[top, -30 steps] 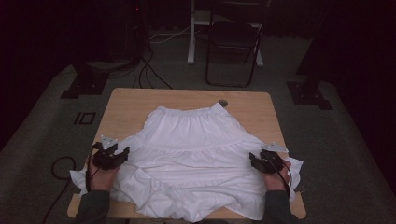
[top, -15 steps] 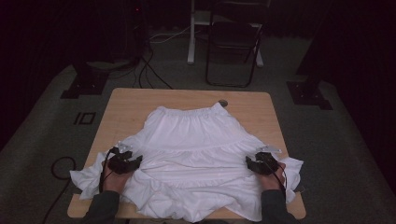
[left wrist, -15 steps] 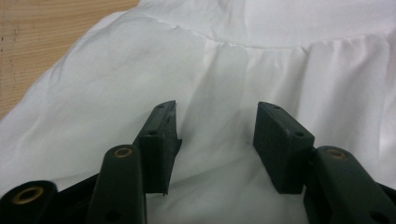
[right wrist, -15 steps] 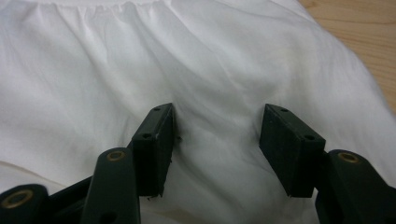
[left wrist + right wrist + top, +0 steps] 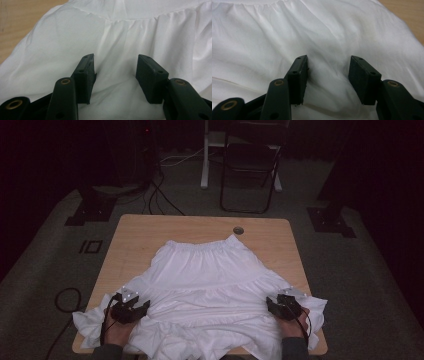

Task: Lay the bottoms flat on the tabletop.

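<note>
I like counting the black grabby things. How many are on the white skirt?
2. The left gripper is on the white skirt near its left side, and the right gripper near its right side.

White skirt [image 5: 210, 285] spread across wooden table [image 5: 145, 232].

A wooden table [image 5: 150, 232] sat on grey carpet [image 5: 45, 270], a black folding chair [image 5: 250, 167] stood beyond it, cables [image 5: 160, 195] trailed across the floor.
</note>
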A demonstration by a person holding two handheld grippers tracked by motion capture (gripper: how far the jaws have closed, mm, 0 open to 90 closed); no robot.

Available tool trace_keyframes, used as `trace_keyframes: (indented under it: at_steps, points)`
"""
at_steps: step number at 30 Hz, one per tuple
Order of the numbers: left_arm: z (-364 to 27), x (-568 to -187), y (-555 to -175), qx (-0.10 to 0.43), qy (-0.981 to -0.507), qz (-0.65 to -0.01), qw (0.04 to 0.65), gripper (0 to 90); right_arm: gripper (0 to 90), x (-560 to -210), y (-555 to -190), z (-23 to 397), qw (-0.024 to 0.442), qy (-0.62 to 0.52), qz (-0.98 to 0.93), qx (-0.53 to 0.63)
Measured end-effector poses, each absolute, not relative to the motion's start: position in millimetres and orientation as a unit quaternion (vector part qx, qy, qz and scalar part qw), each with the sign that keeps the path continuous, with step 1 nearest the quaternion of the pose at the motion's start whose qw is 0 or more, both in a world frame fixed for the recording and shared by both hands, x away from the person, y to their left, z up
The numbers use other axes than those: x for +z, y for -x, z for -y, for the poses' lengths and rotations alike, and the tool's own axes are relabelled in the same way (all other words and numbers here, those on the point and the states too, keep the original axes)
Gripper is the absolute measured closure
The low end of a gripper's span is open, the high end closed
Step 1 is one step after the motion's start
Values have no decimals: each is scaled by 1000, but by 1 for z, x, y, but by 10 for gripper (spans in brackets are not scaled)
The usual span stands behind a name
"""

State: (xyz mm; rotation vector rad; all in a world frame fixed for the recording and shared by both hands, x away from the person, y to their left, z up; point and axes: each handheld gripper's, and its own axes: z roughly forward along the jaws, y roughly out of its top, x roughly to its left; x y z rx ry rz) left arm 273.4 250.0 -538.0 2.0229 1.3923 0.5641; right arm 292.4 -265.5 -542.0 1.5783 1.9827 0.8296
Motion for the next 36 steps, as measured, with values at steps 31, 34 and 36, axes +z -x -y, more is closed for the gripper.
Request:
trace_keyframes:
  at_steps: [31, 34, 36]
  points:
    - [-223, -531, -304, 221, -769, -509, 318, 464, 426, -534, -311, 252, 246, -537, -752, 292]
    - [-225, -541, -302, 216, -767, -511, 322, 457, 439, -541, -311, 258, 232, -539, -749, 307]
    - [-227, -543, -299, 219, -763, -509, 333, 443, 444, -542, -307, 260, 234, -537, -749, 310]
